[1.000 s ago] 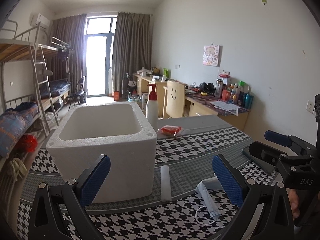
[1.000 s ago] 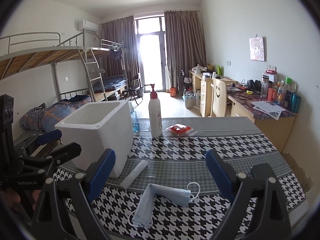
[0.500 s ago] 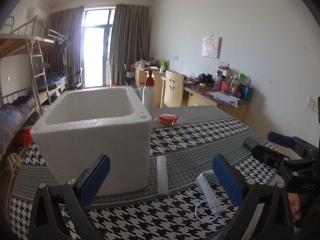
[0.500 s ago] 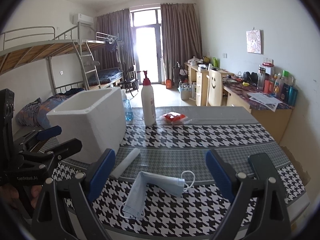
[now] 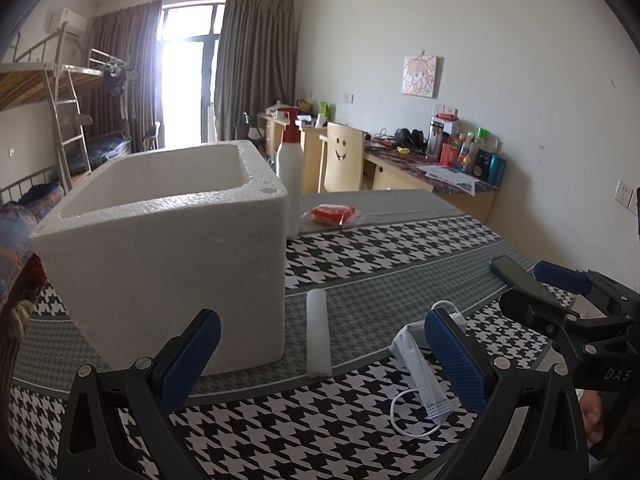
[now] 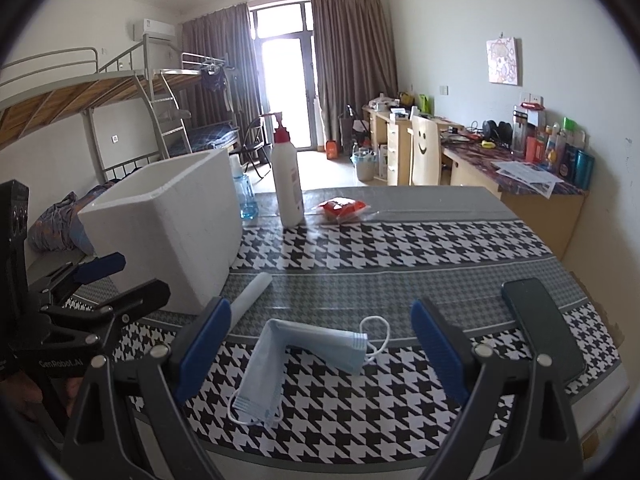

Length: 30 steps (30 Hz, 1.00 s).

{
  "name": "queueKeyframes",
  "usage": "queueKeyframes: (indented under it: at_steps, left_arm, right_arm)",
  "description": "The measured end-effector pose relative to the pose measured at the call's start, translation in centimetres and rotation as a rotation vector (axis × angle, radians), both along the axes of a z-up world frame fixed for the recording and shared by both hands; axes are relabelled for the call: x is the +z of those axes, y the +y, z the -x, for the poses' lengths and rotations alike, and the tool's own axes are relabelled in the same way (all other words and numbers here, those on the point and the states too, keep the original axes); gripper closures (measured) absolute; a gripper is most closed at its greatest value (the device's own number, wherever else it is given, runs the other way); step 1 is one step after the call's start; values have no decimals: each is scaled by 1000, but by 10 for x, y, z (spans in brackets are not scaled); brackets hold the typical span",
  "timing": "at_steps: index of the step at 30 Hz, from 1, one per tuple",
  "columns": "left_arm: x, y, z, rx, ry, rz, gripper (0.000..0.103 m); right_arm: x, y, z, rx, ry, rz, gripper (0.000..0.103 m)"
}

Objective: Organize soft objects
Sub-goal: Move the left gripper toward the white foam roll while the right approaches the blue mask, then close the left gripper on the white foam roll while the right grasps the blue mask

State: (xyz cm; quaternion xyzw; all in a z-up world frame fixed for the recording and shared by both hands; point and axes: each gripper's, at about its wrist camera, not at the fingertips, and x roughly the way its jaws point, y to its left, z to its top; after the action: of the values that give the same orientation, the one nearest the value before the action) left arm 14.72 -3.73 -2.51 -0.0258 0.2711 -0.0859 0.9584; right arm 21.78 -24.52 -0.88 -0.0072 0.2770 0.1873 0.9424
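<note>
Worktop: covered in a black-and-white houndstooth cloth with grey bands.

Foam box, white, open-topped: stands on the left part of the worktop, upright.

Face mask, pale blue, folded over on itself, white ear loops showing: lies flat on the near part of the worktop, right of the foam box and apart from it.

White roll: lies on the grey band between the foam box and the face mask, just beside the box's near corner.

Pump bottle, white with red top: upright behind the foam box. Red snack packet: just right of the bottle. Dark phone: flat near the right edge.

Left gripper: jaws wide apart, holding nothing, poised above the worktop in front of the foam box and white roll.

Right gripper: jaws wide apart, holding nothing, the face mask framed between its blue fingers.
</note>
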Motion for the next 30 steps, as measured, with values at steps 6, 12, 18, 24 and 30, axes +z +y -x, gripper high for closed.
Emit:
queueKeyframes:
  at_steps: [6,12,18,24,30]
  left_arm:
    - [-5,-1,-6,3,13,2,1]
    - [-15,-4,-11,4,31,-20,1]
    - [-23,-7,-15,11,44,-31,1]
    - [-28,-9,-19,11,60,-33,1]
    - [-36,-7,-24,25,92,-28,1]
  right_arm:
    - [-3,-2,-2,-5,9,2,9]
    - [-15,-4,-8,-8,34,6,9]
    - [-26,-5,-16,-6,64,5,9]
    - [-32,-6,-20,2,85,7,9]
    - [-37,-9,-25,6,101,6,9]
